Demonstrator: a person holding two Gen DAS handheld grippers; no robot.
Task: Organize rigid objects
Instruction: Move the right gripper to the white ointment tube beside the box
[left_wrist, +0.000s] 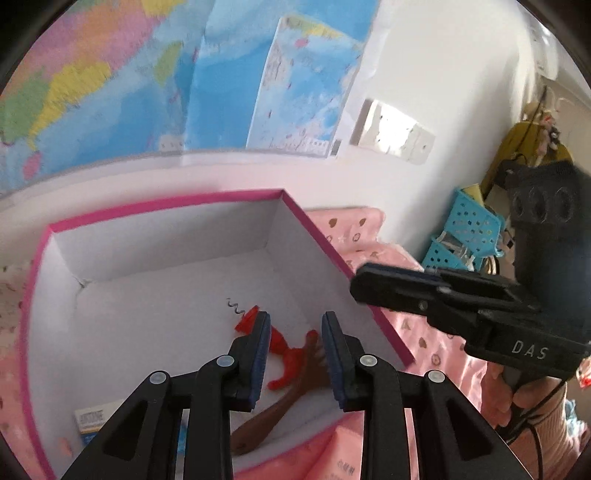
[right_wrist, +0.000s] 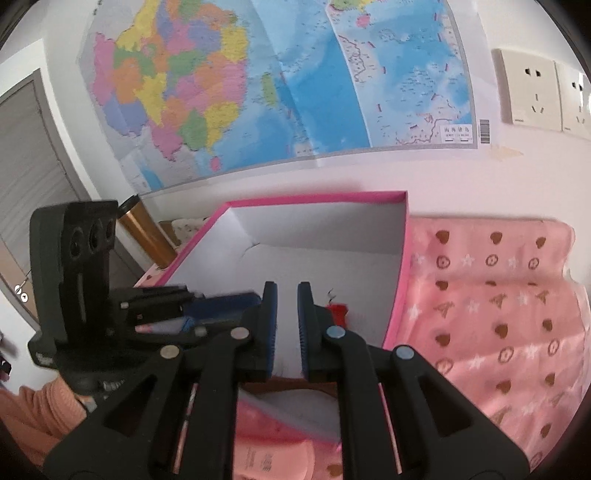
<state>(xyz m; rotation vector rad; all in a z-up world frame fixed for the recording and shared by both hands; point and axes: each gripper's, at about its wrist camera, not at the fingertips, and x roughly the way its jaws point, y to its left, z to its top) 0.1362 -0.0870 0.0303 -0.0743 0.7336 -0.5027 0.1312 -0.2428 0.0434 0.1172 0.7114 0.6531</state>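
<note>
3 items are already lying in the pink box (left_wrist: 325, 236): a red corkscrew (left_wrist: 280, 350), a brown spoon (left_wrist: 280, 402), a small carton (left_wrist: 86, 424). Above it, the left gripper (left_wrist: 295, 332) and right gripper (right_wrist: 287, 299) are being held slightly parted, empty.

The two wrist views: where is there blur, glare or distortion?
Left wrist view: the wall map is smeared by blur, the wall sockets are washed out by glare, and the pink box has bowed edges. Right wrist view: the map is sharper and the sockets are readable; dark corners frame both views.
</note>
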